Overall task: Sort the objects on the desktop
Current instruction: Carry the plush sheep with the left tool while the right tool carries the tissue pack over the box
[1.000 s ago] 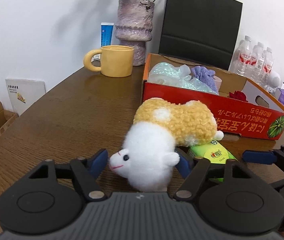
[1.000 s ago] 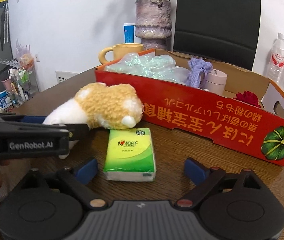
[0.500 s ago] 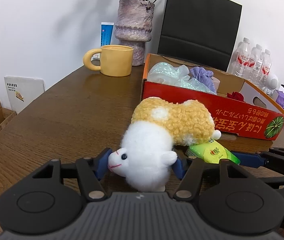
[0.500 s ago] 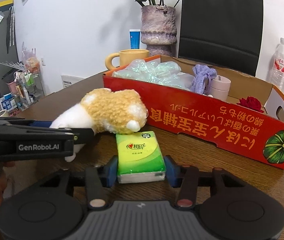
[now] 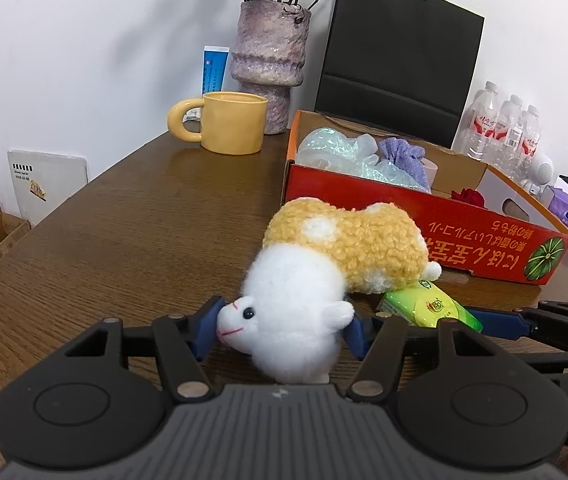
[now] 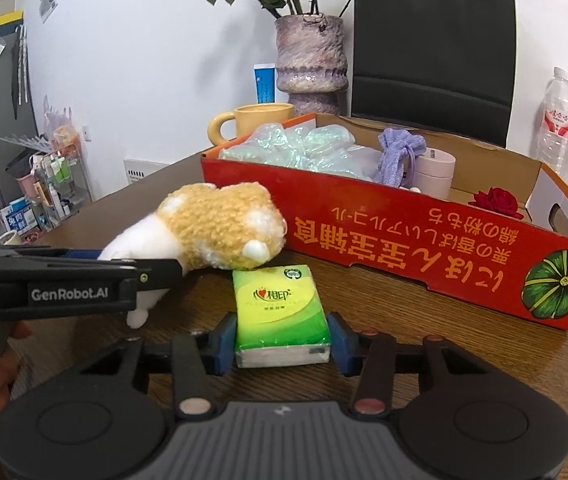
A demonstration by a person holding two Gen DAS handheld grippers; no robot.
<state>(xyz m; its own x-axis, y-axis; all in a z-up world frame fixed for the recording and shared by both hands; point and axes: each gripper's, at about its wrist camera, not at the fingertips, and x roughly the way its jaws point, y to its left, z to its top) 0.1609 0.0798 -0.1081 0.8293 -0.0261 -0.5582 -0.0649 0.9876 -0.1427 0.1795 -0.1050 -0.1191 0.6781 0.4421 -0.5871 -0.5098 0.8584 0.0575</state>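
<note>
A white and orange plush toy lies on the brown table in front of the red cardboard box. My left gripper is shut on the toy's white head. It also shows in the right wrist view, with the left gripper's side over it. My right gripper is shut on a green tissue pack, which lies on the table touching the toy's back end. The pack also shows in the left wrist view.
The box holds a bubble-wrap bundle, a purple cloth, a pink jar and a red rose. Behind stand a yellow mug, a vase, a black bag and water bottles.
Both grippers closed: the left on the plush toy's head, the right on the tissue pack. Both views have risen slightly and the right gripper moved forward to the pack.
</note>
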